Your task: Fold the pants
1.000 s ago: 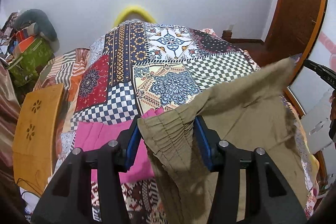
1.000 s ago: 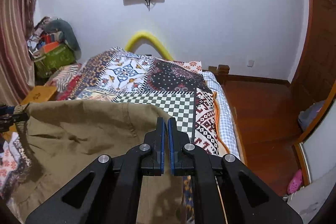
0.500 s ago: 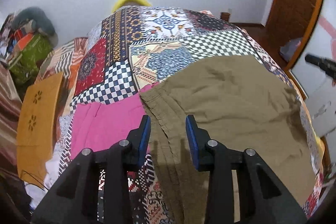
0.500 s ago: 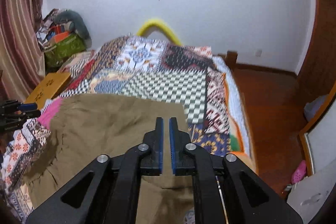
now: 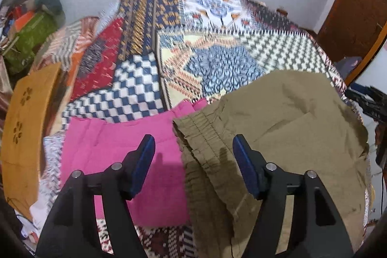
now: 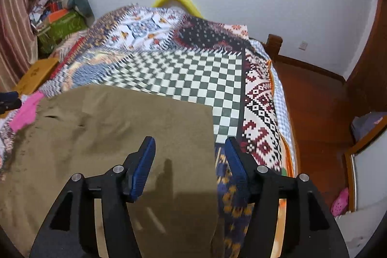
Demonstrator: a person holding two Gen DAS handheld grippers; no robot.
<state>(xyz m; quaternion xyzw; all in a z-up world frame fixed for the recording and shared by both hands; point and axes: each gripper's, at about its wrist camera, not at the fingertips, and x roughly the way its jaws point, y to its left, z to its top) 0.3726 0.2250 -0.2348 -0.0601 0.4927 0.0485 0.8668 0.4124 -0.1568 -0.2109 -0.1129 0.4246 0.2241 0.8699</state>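
The olive pants [image 5: 278, 132] lie spread flat on the bed's patchwork quilt [image 5: 150, 79], gathered waistband overlapping a pink garment [image 5: 116, 151], apparently laid out for a fold; the left tool [image 5: 193, 154] hovers over the waistband, fingers wide apart, gripping nothing; the right tool [image 6: 189, 154], equally agape, hangs empty above the pants' far edge.

Our left gripper [image 5: 193, 149] and right gripper [image 6: 189, 151] look alike: matte black angular arms with triangular cut-outs, round silver screws at the joints, and fingers [image 5: 145, 158] faced with ribbed blue pads [image 6: 235, 161] tapering toward their tips.
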